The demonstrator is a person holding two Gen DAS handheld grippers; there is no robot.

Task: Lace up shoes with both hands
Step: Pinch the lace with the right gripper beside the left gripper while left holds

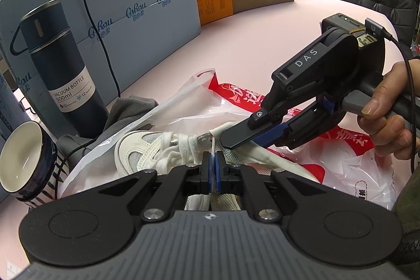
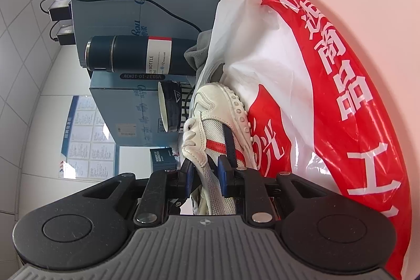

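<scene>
left claw (image 1: 213,162) clenched on lace tip (image 1: 213,144), right claw (image 2: 204,175) grasping shoe (image 2: 210,122) tongue

The shoe (image 1: 147,151) at lower centre is white leather with mesh. Under it lies a glossy, crinkled plastic bag (image 1: 328,164). At left, a matt bottle (image 1: 60,75); a glazed cup (image 1: 23,162).

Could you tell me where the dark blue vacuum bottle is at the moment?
In the left wrist view the vacuum bottle stands upright at the far left, against the blue-grey cartons, just behind the striped cup and left of the white shoe.
</scene>
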